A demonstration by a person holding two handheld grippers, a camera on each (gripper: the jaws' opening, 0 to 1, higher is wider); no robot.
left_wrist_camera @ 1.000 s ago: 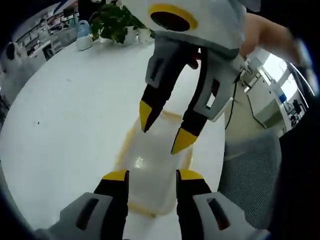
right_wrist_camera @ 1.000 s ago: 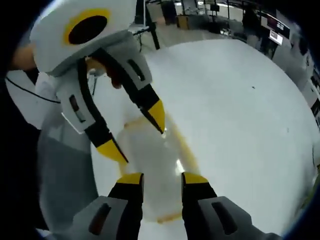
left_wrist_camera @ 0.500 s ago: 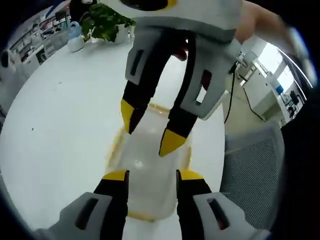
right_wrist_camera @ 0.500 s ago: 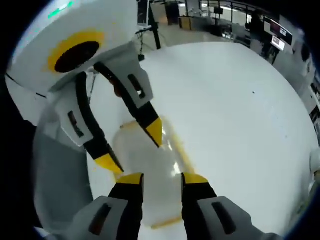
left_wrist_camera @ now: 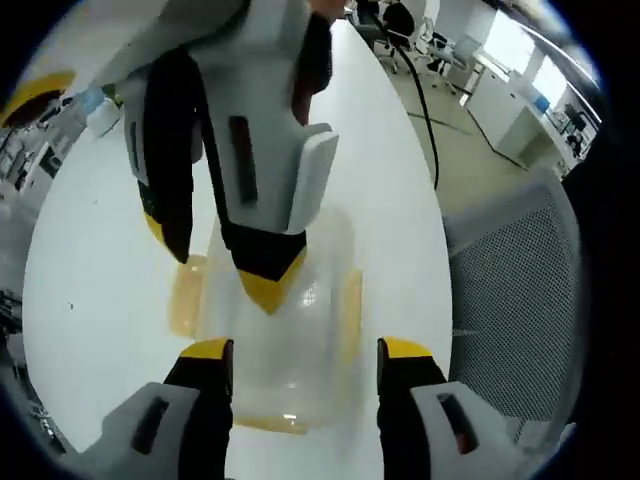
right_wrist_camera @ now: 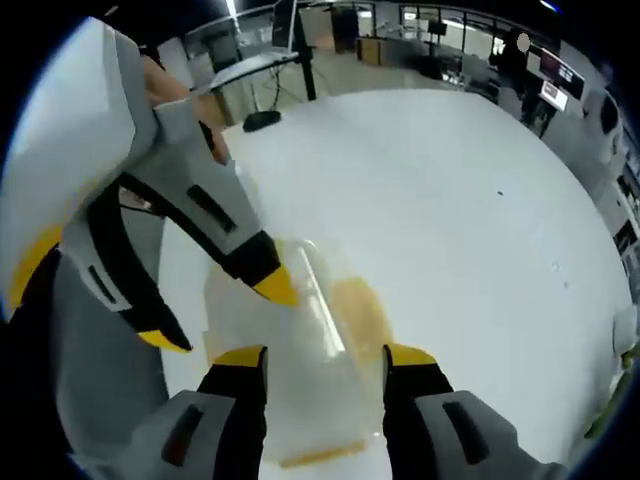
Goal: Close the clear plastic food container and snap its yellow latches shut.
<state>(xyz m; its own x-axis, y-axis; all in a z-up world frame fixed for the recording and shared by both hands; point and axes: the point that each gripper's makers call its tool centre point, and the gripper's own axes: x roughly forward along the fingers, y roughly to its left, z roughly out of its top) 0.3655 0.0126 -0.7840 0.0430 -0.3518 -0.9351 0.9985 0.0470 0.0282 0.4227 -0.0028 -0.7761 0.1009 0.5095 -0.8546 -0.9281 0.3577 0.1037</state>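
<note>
A clear plastic food container (left_wrist_camera: 295,345) lies on the white table (left_wrist_camera: 90,300), with yellow latches (left_wrist_camera: 186,292) folded out along its sides. My left gripper (left_wrist_camera: 305,352) is open, its jaws standing either side of the container's near end. From the top of the left gripper view my right gripper (left_wrist_camera: 215,262) reaches down over the lid. The right gripper view has the container (right_wrist_camera: 300,380) between the spread jaws of my right gripper (right_wrist_camera: 325,357), which is open, beside a yellow latch (right_wrist_camera: 355,305). My left gripper (right_wrist_camera: 218,312) comes in from the left, one tip close to the lid.
The container sits near the round table's edge (left_wrist_camera: 440,270), with a grey mesh chair (left_wrist_camera: 515,290) just beyond it. The wide tabletop (right_wrist_camera: 450,200) stretches away behind. Office desks and screens (right_wrist_camera: 540,50) stand far off.
Both grippers' jaws have spread wider. Both have come in closer and lower over the container, and each now looms larger in the other's view.
</note>
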